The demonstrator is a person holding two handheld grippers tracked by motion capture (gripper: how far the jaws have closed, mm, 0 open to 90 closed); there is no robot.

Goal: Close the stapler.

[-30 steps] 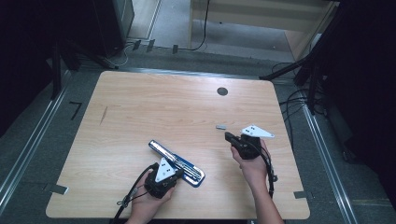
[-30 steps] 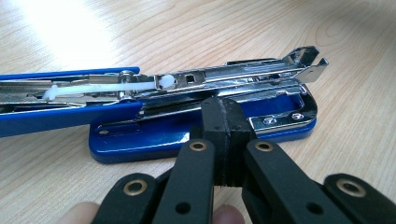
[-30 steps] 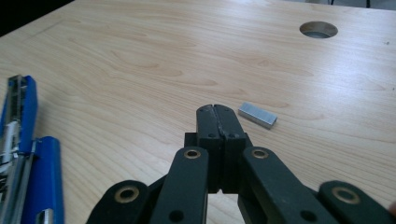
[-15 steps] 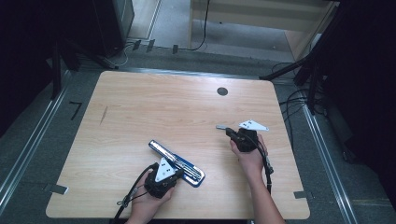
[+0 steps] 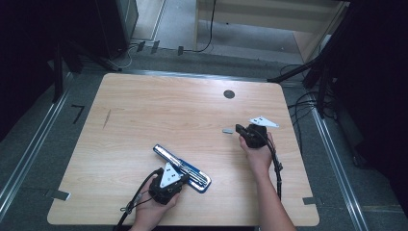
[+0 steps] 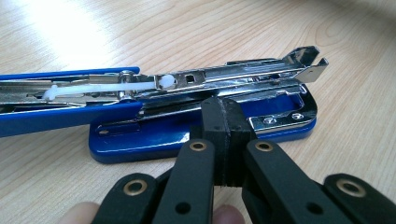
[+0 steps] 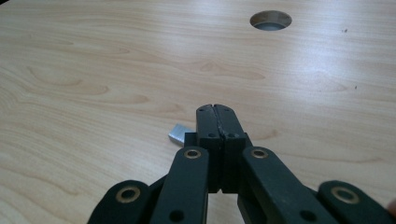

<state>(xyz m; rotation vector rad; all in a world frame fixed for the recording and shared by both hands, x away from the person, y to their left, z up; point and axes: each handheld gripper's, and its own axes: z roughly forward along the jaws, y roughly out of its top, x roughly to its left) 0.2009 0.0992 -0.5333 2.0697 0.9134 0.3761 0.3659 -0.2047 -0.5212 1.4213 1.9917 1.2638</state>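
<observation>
Tabletop (image 5: 144, 106): pale wood. Stapler (image 5: 182, 168): blue, hinged open, long axis diagonal, lay touching the closed, empty left claw (image 6: 223, 122). Staple strip (image 5: 227, 130): small, grey, lay just left of the right claw (image 7: 218, 122), also closed, empty, and the nearer one.

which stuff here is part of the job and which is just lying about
In the job: opened blue stapler; small strip of staples; left gripper, shut, tips against the stapler; right gripper, shut, by the staples.

Just there: round hole in the table; floor cables.
</observation>
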